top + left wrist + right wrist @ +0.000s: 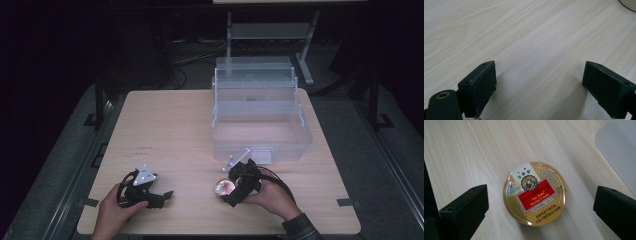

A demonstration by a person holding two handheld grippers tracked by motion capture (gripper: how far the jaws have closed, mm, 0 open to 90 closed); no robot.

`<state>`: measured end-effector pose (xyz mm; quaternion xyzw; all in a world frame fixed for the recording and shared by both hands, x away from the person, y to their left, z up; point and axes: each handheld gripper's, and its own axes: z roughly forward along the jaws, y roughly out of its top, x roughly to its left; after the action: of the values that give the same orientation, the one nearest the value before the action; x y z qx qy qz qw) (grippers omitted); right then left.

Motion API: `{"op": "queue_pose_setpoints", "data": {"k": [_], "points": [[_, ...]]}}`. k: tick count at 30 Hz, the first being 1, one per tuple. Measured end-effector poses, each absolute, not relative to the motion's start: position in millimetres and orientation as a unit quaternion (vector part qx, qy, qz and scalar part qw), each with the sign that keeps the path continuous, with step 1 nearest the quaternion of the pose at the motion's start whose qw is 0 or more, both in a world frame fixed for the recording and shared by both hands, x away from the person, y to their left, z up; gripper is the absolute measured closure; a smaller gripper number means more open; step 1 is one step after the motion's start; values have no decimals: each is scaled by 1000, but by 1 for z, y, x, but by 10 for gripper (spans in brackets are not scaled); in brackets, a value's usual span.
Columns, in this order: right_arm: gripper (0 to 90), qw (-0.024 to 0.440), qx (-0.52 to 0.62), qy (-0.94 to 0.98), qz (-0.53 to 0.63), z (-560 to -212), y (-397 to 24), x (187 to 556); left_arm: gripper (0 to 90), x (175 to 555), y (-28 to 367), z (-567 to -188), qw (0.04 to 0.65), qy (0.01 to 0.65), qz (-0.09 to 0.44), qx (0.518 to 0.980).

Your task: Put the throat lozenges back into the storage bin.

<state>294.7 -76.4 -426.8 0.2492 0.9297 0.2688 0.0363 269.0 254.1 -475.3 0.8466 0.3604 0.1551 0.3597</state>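
The right gripper (540, 205) hangs with its jaws spread wide on either side of a round candy tin (535, 193), neither jaw touching it; the tin lies flat, lid up, on the wooden table (165, 125) near its front edge, just in front of the clear plastic box (260, 135). The left gripper (539, 87), well apart to the left, rests low over bare tabletop with its jaws wide and nothing between them.
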Motion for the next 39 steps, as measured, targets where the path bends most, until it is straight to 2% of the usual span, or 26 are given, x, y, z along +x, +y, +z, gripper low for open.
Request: {"op": "queue_pose_setpoints", "data": {"k": [17,39], "points": [[0,31,243,941,232,-442,-60,299,112,269,254,-475,358,360,155,847],[134,27,237,945,224,-453,-58,300,112,269,254,-475,358,360,155,847]]}}
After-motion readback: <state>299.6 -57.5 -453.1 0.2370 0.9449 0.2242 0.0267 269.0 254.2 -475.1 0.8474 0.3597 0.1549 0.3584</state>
